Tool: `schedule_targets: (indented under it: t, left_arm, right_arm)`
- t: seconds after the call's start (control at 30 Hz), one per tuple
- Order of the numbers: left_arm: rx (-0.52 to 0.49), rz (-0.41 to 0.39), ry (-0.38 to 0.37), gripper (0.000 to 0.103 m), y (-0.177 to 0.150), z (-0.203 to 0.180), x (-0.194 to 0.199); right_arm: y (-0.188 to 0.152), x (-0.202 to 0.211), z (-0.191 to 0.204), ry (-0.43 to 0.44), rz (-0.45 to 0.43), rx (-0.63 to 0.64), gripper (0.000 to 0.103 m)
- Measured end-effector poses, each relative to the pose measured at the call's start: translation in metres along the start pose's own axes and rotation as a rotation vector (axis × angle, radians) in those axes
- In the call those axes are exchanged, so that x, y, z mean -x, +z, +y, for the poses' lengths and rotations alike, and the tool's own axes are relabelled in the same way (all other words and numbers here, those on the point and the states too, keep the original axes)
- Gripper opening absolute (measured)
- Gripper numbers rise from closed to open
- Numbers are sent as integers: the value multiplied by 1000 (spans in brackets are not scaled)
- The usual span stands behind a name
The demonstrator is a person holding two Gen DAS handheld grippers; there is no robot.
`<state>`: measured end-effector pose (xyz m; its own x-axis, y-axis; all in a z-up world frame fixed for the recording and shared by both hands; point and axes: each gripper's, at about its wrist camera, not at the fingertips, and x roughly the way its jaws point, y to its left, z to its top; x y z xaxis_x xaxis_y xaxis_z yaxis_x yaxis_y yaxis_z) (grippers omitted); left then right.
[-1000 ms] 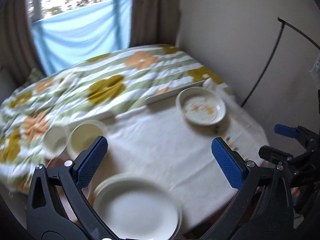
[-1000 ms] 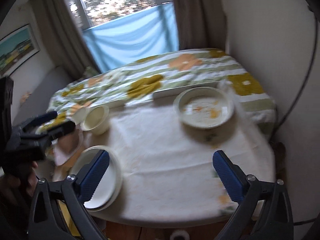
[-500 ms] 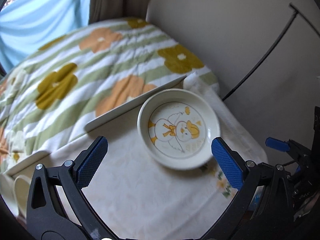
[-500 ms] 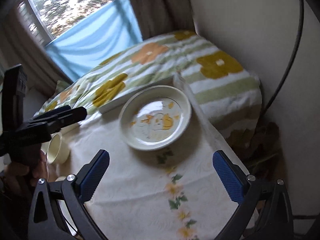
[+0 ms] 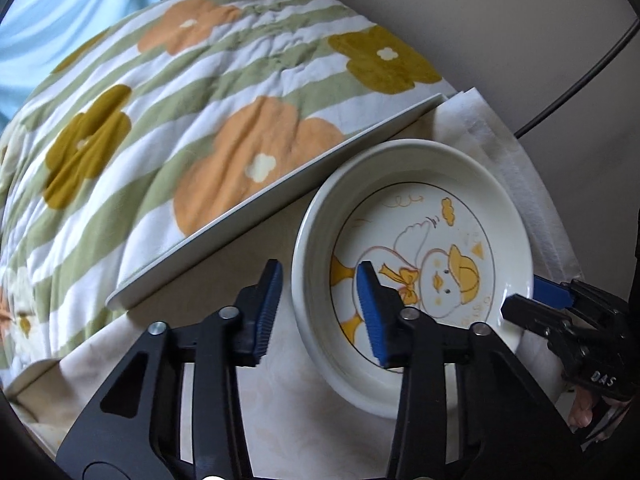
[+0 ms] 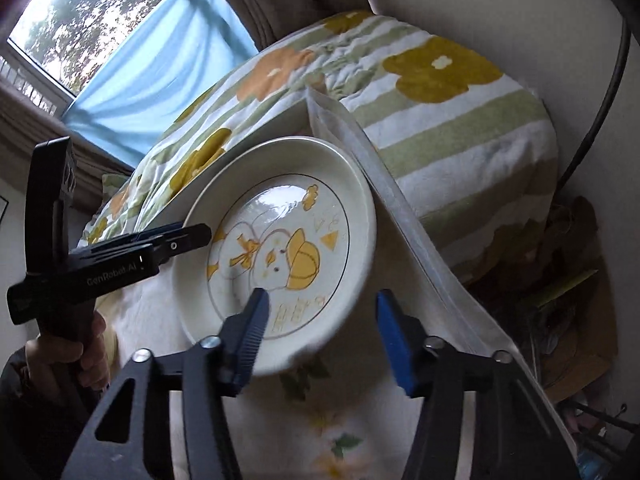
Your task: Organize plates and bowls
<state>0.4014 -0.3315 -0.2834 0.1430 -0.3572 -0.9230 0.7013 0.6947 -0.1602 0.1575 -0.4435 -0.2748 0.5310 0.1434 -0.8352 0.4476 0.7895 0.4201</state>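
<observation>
A white deep plate with a yellow duck drawing (image 5: 424, 264) sits on the cloth-covered table near the far right corner; it also shows in the right wrist view (image 6: 280, 248). My left gripper (image 5: 320, 308) is half closed and straddles the plate's left rim, one finger outside, one inside. My right gripper (image 6: 324, 332) is half closed and straddles the plate's near right rim, one finger over the plate, one outside. Whether the pads press the rim is unclear. The right gripper's blue tip shows in the left wrist view (image 5: 556, 296).
A flowered green-striped blanket (image 5: 180, 100) lies behind the table, touching a white tray edge (image 5: 260, 208). A wall (image 5: 500, 20) with a black cable (image 5: 580, 88) stands at the right. The table's right edge (image 6: 440, 264) drops off to clutter on the floor.
Both grippers moved in to the duck plate and narrowed from wide open, each now straddling an opposite rim. The other plates and bowls have left view.
</observation>
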Motion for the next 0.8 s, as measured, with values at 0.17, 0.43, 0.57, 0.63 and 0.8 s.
schedule_targets:
  t: [0.17, 0.43, 0.57, 0.63, 0.8]
  left_arm:
    - [-36, 9, 12, 22, 3, -3, -7]
    - [-43, 11, 30, 19, 5, -3, -10]
    - [-43, 3, 30, 19, 5, -4, -8]
    - [-45, -7, 30, 19, 4, -4, -2]
    - [-31, -39, 36, 19, 1, -5, 22]
  right_arm:
    - [3, -9, -7, -23, 7, -27, 34]
    - [5, -14, -8, -29, 4, -15, 16]
    - [6, -13, -10, -18, 2, -17, 16]
    - [5, -11, -10, -12, 1, -15, 16]
    - [6, 3, -3, -8, -18, 13, 16]
